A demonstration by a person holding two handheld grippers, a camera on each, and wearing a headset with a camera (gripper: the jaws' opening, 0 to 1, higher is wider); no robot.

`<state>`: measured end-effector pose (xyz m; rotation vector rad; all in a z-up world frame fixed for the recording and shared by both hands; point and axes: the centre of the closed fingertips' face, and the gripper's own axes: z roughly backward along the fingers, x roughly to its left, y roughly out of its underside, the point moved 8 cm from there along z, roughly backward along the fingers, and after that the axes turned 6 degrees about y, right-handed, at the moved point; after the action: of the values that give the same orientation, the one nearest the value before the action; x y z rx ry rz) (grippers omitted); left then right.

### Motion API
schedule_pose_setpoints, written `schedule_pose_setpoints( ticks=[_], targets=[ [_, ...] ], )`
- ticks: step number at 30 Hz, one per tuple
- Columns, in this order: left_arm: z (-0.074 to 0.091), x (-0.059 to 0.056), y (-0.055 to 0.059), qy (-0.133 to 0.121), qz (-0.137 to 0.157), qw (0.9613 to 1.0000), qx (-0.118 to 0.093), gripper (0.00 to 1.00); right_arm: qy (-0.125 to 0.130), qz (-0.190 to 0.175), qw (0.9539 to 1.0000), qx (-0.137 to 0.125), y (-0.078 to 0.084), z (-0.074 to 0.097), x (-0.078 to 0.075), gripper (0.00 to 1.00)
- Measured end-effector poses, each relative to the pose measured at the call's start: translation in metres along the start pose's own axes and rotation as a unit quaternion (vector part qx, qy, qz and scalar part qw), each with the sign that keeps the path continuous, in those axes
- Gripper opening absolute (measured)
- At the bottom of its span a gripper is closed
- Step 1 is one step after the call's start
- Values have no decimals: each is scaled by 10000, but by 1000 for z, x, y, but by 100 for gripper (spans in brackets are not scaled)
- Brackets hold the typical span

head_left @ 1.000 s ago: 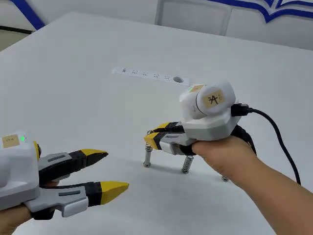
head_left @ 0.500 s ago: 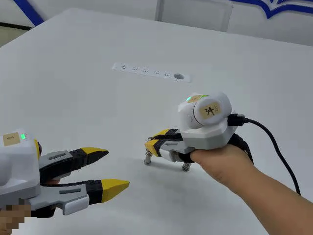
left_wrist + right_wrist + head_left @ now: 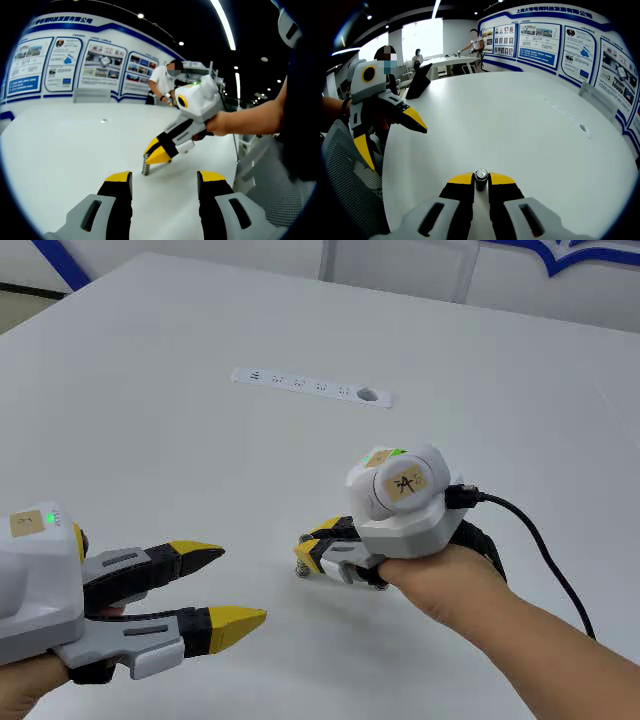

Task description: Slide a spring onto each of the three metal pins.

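Head view: we see the right gripper [image 3: 310,545] held low over the white bench [image 3: 140,440], its yellow tips pointing left and pressed close together. Just under the tips a short pin [image 3: 300,568] stands upright on the bench, very small here. The hand [image 3: 440,580] on this gripper covers the bench behind the pin. A black cable [image 3: 535,535] runs off to the right from the gripper's back. The left gripper [image 3: 240,586] hangs at lower left, well apart from the pin, its jaws spread wide with nothing between them and its tips aimed right. A white power strip [image 3: 310,387] lies farther back on the bench.

Left gripper view: the left gripper [image 3: 165,177] has its jaws apart and the gap is bare. Ahead, through the gap, we see the pin [image 3: 145,161] upright with a spring [image 3: 145,169] coiled round its shaft. The right gripper [image 3: 159,155] slants down from the right, its tips at the pin's top. Behind are a wall of posters [image 3: 75,60] and a person [image 3: 162,82] standing.

Right gripper view: we look down along the jaws of the right gripper [image 3: 481,180]. They are nearly together, clamped on the round metal top of the pin [image 3: 481,174], which sits between the yellow tips. We cannot tell whether the pads bear on coil or on pin. The left gripper [image 3: 399,149] shows at left with its jaws apart. The power strip [image 3: 567,117] lies faint and far across the bench.
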<state>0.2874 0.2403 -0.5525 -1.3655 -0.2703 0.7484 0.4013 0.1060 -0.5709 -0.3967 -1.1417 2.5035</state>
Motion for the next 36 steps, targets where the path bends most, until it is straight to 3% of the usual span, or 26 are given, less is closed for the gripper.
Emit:
schedule_pose_setpoints(
  ticks=[19, 36],
  targets=[
    [-2, -2, -1, 29, -13, 10000, 33, 54, 23, 13, 9999, 158, 11, 4, 3, 15],
    [-3, -3, 1, 47, -17, 10000, 72, 56, 52, -17, 9999, 148, 27, 25, 14, 18]
  ],
)
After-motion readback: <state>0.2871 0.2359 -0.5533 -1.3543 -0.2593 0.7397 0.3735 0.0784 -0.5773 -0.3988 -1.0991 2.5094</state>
